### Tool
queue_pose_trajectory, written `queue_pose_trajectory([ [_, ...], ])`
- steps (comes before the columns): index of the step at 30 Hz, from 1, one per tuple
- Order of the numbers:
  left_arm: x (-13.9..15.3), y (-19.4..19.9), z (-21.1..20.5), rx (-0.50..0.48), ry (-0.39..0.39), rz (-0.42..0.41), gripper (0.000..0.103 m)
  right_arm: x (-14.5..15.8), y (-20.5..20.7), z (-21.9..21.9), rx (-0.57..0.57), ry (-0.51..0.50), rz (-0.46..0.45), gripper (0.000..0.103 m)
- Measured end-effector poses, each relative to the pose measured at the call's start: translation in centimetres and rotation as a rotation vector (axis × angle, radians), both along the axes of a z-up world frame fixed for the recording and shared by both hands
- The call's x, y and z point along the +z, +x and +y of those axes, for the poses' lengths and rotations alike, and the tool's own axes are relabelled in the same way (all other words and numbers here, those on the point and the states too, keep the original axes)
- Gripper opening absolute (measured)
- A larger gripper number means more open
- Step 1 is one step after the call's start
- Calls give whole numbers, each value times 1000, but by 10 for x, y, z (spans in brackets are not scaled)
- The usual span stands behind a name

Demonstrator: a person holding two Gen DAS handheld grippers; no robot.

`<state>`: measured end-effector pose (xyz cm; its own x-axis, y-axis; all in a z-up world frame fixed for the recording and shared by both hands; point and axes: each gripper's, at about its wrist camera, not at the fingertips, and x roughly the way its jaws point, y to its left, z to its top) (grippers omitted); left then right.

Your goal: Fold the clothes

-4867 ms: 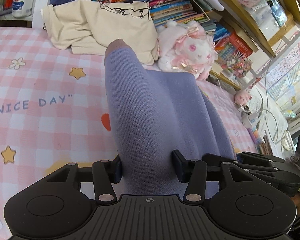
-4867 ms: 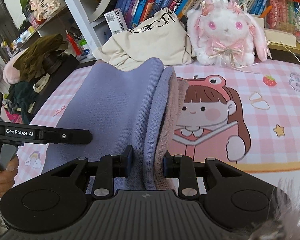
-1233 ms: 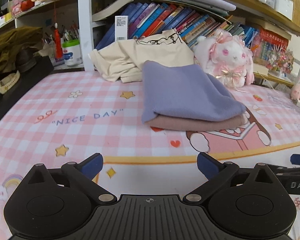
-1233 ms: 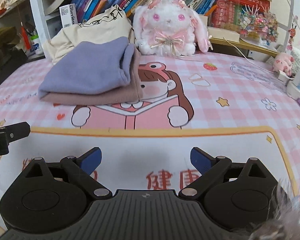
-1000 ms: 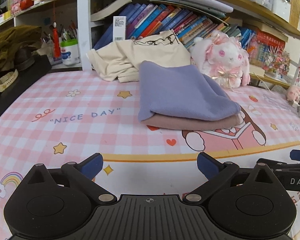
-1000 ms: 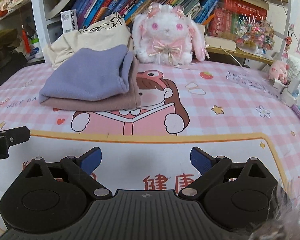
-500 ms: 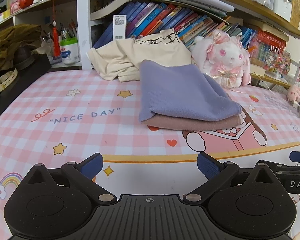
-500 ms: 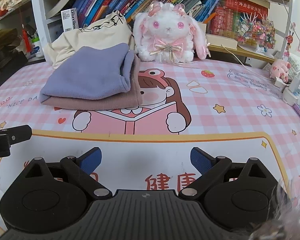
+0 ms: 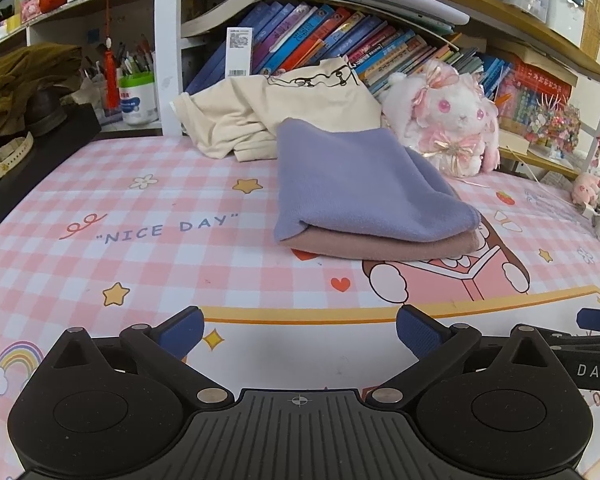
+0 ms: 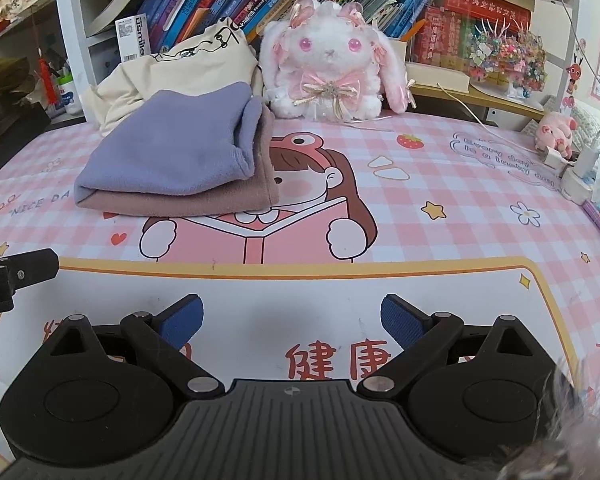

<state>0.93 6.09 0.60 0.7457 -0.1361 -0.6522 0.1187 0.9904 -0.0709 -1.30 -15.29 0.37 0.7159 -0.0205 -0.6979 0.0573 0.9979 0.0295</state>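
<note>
A folded purple and dusty-pink garment lies on the pink checked desk mat, purple layer on top; it also shows in the right wrist view. A crumpled cream garment lies behind it against the books, also in the right wrist view. My left gripper is open and empty, held back from the fold near the mat's front. My right gripper is open and empty, also well short of the fold.
A white and pink plush rabbit sits behind the fold to the right. Bookshelves line the back. Dark clothes and a black box are at the left. A small pink pig toy and chargers are at the right edge.
About five seconds ago both grippers were shut on the purple garment. They have since let go, opened and drawn back. Over the last second almost nothing has moved.
</note>
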Motion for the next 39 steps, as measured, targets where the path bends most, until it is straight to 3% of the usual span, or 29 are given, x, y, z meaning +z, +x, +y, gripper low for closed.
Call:
queue_pose_trajectory([
  [39,-2,2,1,6,10,19,103,-3,2,2,0,-5,24,96],
])
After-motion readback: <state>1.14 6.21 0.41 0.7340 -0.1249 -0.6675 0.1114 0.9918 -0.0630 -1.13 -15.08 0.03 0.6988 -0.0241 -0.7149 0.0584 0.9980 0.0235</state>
